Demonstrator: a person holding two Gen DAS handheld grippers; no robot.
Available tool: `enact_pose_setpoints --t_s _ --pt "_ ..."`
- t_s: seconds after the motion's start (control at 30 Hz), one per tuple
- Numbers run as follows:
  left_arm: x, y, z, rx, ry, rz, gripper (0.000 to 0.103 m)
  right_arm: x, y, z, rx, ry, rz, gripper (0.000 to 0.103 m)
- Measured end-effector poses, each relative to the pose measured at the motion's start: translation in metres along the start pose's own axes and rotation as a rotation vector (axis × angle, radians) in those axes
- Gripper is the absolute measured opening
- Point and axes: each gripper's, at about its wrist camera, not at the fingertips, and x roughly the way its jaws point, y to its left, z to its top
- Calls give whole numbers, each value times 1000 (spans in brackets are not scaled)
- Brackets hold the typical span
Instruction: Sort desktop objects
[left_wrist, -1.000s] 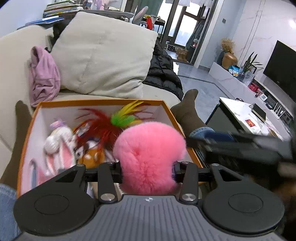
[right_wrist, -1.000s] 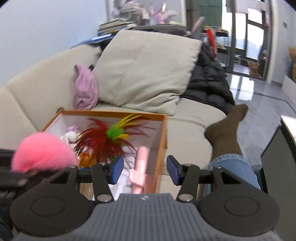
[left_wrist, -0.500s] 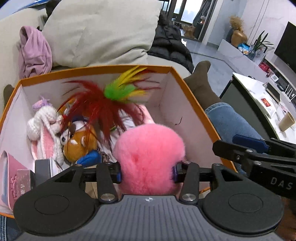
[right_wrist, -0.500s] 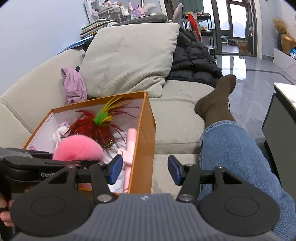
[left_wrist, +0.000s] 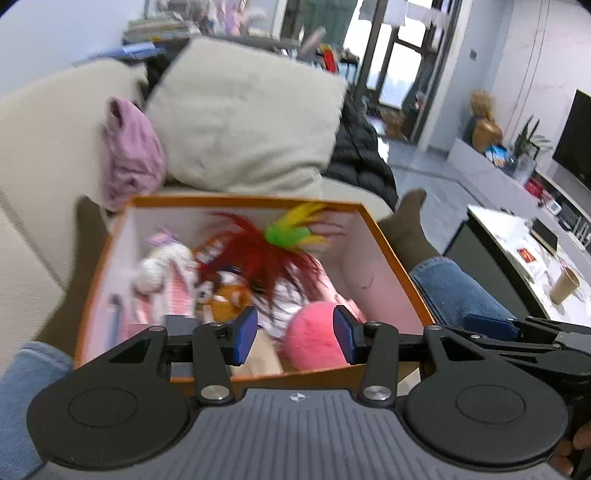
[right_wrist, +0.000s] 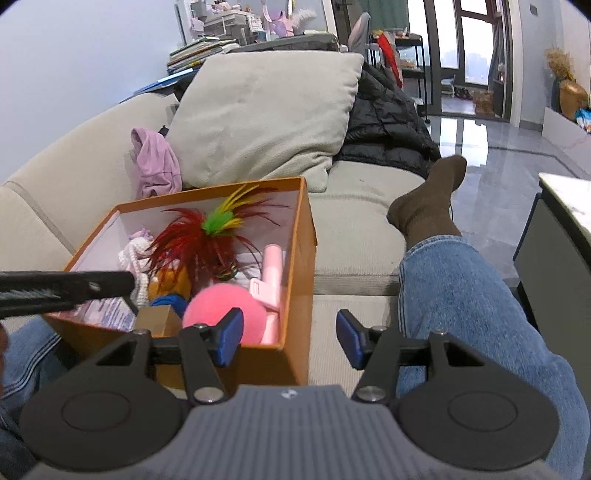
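An orange cardboard box (left_wrist: 391, 251) rests on the sofa between a person's legs. A fluffy pink pompom (left_wrist: 314, 343) lies in its near right corner, also visible from the right wrist (right_wrist: 221, 306). My left gripper (left_wrist: 295, 338) hovers open over the box's near edge, its blue pads clear of the pompom. A red, green and yellow feather toy (left_wrist: 258, 258), a white plush (left_wrist: 162, 266) and a pink handled tool (right_wrist: 271, 273) also lie inside. My right gripper (right_wrist: 286, 336) is at the box's near right corner, jaws opening, nothing between them.
A beige cushion (right_wrist: 266, 110), a purple cloth (right_wrist: 155, 162) and a black jacket (right_wrist: 388, 129) lie on the sofa behind the box. A jeans leg (right_wrist: 461, 295) and socked foot (right_wrist: 424, 203) are on the right. A low table (left_wrist: 517, 251) holds a paper cup (left_wrist: 563, 284).
The left gripper has let go of the pink pompom, which now lies in the box, and has drawn back from it. The right gripper has shifted right, off the box.
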Motion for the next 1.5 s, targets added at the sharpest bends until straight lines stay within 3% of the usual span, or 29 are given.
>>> enact_pose_setpoints --t_s 0.23,0.4,0.7,1.1,1.23,1.5 --pt "-50 12 -15 -18 -115 67 53 -35 32 -1 -73 -72 42 66" --pt "-59 10 -26 1 -162 135 63 -43 49 0 -104 -107 72 70" --pt "-18 7 -26 4 -131 230 77 -6 54 3 -95 -135 77 73" --pt "32 18 -34 5 -55 266 78 39 52 -9 -87 -95 57 73" --pt "38 16 -38 25 -68 291 79 47 52 -15 -81 -71 56 73" --pt "42 17 -40 29 -84 300 79 49 54 -25 -86 -125 31 75"
